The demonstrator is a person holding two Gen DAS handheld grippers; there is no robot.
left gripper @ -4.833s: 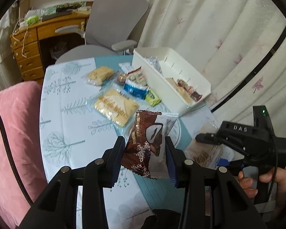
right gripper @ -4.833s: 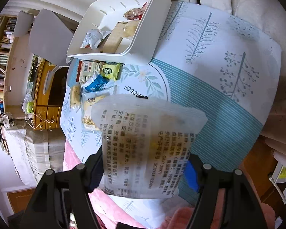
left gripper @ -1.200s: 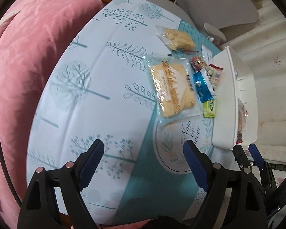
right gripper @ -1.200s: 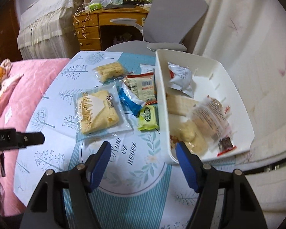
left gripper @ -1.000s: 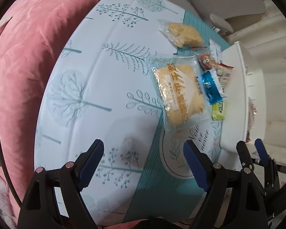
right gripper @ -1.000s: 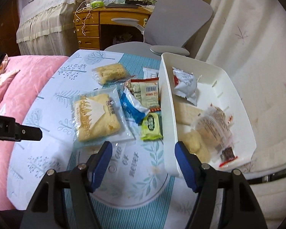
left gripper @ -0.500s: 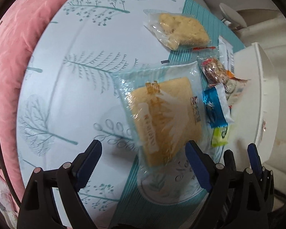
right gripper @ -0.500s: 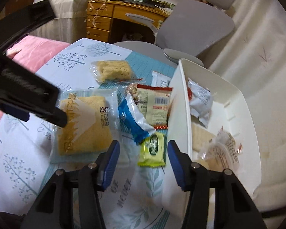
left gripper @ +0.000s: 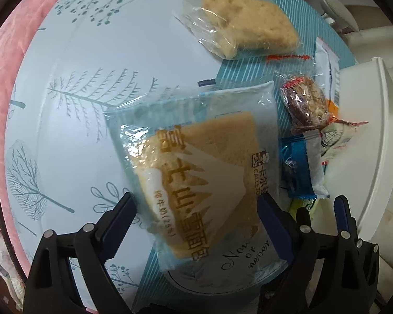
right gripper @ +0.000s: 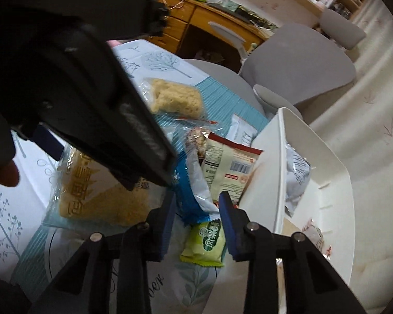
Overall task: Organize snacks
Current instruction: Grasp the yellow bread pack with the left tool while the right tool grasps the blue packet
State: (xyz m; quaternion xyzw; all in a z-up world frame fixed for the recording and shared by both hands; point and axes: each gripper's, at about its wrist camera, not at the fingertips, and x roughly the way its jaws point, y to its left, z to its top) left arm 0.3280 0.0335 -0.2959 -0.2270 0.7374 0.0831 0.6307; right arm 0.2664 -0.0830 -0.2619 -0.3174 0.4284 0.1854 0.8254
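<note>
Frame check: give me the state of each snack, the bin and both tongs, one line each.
Left tongs: open, straddling the big bread pack, jaws just widened.
Right tongs: open, narrowing over the blue packet.
Big bread pack: flat on table, sealed.
Blue packet: on table, not gripped.
Green packet: on table beside bin.
Small bread pack: on table, untouched.
Bin: upright, partly filled.

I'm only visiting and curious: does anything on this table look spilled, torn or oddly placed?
Nothing looks spilled or torn. The only oddity is a cream snack packet propped askew against the white bin wall, partly over a blue packet, instead of lying flat like the large bread pack.
</note>
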